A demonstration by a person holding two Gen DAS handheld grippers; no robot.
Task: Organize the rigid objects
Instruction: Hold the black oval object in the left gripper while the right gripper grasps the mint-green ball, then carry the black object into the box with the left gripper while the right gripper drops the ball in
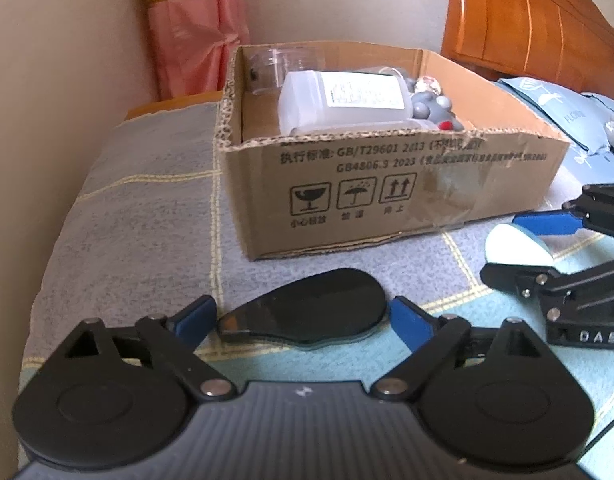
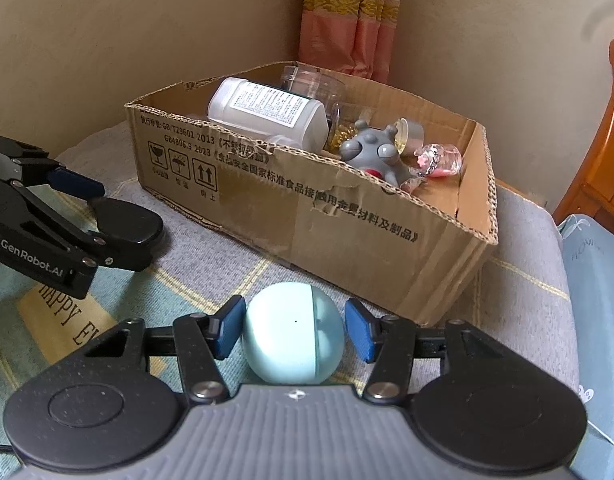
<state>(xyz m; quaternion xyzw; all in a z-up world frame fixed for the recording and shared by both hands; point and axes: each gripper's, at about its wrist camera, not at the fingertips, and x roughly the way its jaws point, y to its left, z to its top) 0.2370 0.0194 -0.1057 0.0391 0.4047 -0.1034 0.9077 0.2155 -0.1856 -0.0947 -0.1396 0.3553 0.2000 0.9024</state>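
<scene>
A flat black oval object lies on the bedspread between the blue pads of my left gripper, whose jaws stand open around it. It also shows in the right wrist view. A pale blue egg-shaped object sits between the pads of my right gripper; the left pad touches it, the right pad stands slightly off. It also shows in the left wrist view. A cardboard box behind holds a white bottle, a grey toy and clear containers.
The patterned bedspread covers the surface. A wall runs along the left and back, with a pink curtain in the corner. A wooden headboard and a blue-grey pillow lie to the right of the box.
</scene>
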